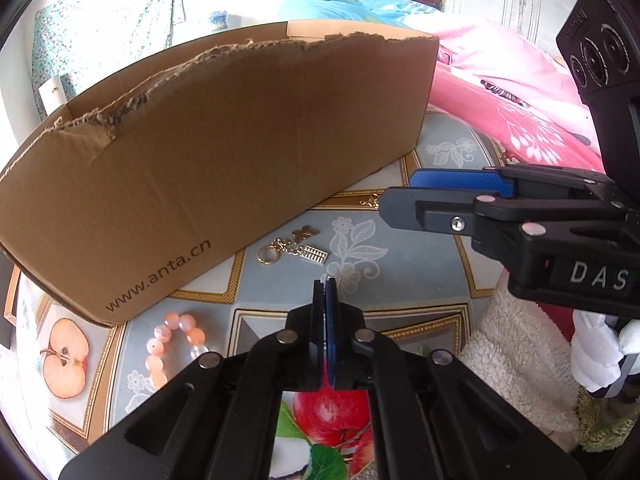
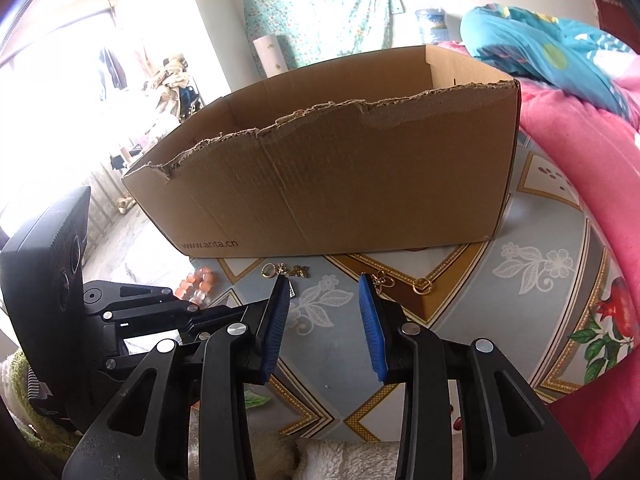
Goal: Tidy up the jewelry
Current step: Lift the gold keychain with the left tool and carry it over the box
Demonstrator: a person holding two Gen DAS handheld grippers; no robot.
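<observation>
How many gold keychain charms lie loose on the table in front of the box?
2. One keychain lies by the cardboard box, ahead of the shut left gripper. A second keychain lies beyond the right gripper. More may be hidden inside the box.

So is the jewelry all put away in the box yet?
Not yet. The peach bead bracelet, the gold charm keychain and another gold chain lie on the table in front of the cardboard box. Nothing is in hand: the left claw is shut on nothing, the right claw open. Whether anything is inside the box can't be seen.

Gold keychain (image 1: 294, 248), bead bracelet (image 1: 176, 344) (peach), tabletop
</observation>
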